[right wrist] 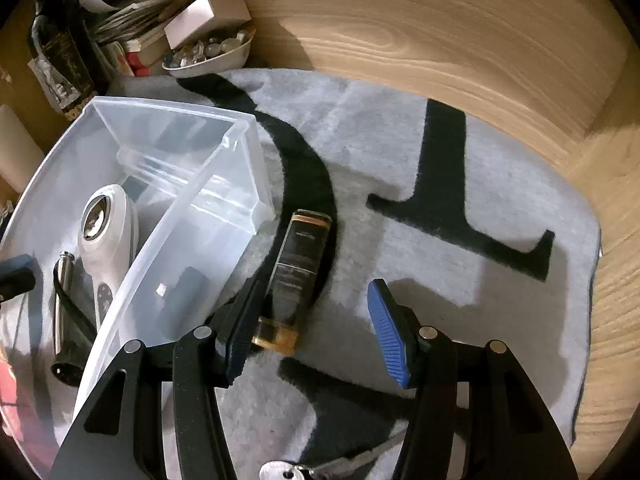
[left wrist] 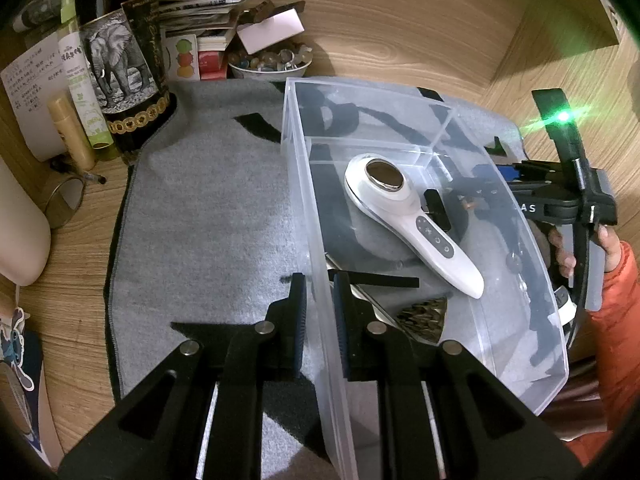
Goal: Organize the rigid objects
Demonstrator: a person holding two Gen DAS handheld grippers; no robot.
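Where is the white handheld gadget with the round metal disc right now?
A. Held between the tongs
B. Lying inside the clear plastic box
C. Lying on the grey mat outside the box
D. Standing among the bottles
B: the white handheld gadget with the round metal disc lies flat on the floor of the clear plastic box, with no tongs gripping it.

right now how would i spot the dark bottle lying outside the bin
Find the grey mat, then the clear plastic bin. Just off the bin's right wall lies the dark bottle, the only loose item on the mat, with gold bands at both ends.
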